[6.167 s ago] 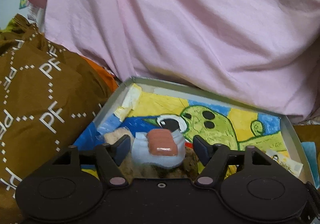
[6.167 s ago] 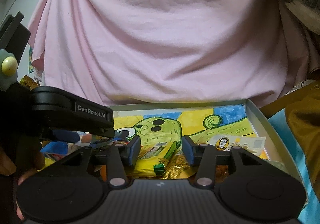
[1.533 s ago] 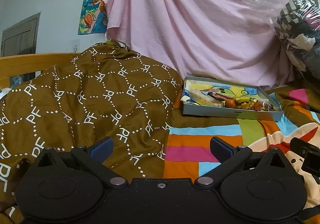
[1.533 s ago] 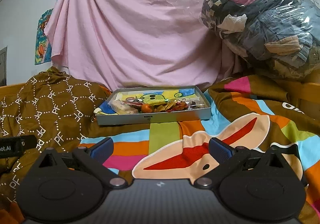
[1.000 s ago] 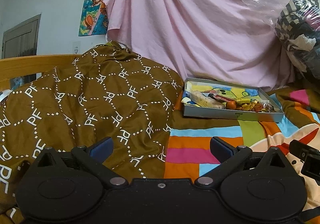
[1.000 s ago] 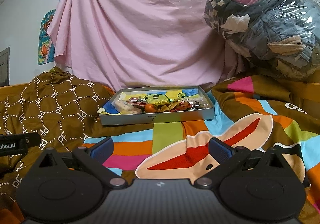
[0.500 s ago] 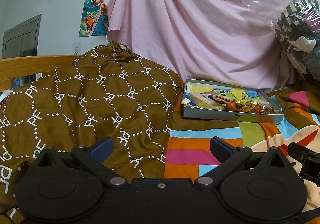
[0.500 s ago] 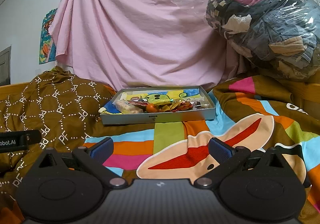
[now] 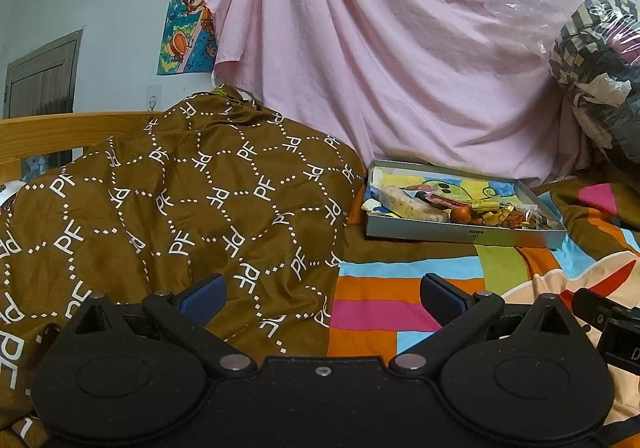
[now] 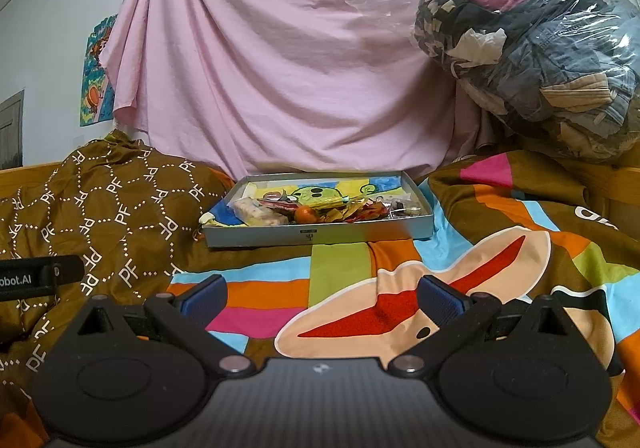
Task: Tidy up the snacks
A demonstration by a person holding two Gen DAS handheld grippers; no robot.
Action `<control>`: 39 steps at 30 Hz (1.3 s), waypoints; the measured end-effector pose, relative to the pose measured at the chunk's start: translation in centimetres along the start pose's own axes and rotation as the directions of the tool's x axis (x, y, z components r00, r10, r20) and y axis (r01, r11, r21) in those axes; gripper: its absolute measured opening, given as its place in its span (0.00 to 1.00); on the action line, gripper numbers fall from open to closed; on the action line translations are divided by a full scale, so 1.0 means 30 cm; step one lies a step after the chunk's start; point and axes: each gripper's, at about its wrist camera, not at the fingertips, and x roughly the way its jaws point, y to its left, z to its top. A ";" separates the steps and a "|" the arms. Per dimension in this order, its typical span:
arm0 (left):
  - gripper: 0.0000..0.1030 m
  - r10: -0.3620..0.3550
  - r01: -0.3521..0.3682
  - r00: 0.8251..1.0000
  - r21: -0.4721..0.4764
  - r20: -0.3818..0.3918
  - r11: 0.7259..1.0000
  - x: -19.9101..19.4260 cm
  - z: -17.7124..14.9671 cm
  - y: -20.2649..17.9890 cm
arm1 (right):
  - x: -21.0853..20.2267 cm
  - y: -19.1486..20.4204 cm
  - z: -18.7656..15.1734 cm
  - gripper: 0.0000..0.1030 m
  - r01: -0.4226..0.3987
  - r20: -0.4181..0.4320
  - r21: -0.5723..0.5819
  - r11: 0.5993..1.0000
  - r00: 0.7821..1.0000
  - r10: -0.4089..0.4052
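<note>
A shallow grey tray (image 9: 464, 234) (image 10: 320, 238) with a cartoon-printed bottom lies on the bed against the pink sheet. Inside it are several snacks: a pale long packet (image 10: 260, 215), a small orange fruit (image 10: 306, 214), red and gold wrappers (image 10: 360, 210). My left gripper (image 9: 322, 294) hangs open and empty well in front of the tray, low over the bedding. My right gripper (image 10: 322, 296) is likewise open, holding nothing, far back from the tray. An edge of the left gripper's body (image 10: 36, 276) shows at the left of the right wrist view.
A brown patterned blanket (image 9: 180, 204) is heaped on the left. The colourful striped bedspread (image 10: 360, 280) covers the bed. A pink sheet (image 10: 280, 68) hangs behind the tray. A clear plastic bag of clothes (image 10: 532, 52) sits at the back right. A wooden bed frame (image 9: 60, 132) borders the left.
Since 6.2 s ago both grippers have pulled far back from the tray, leaving the snacks in it. Over the last second the views barely shift.
</note>
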 end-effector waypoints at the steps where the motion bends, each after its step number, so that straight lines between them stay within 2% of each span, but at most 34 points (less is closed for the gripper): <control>1: 0.99 0.000 0.000 1.000 -0.001 -0.001 1.000 0.000 0.000 0.000 | 0.000 0.000 0.000 1.00 0.000 0.000 0.000 1.000 1.000 0.000; 39: 0.99 -0.001 0.001 1.000 -0.003 0.002 1.000 -0.003 0.004 -0.004 | 0.000 0.009 -0.008 1.00 -0.005 -0.003 -0.005 1.000 1.000 0.005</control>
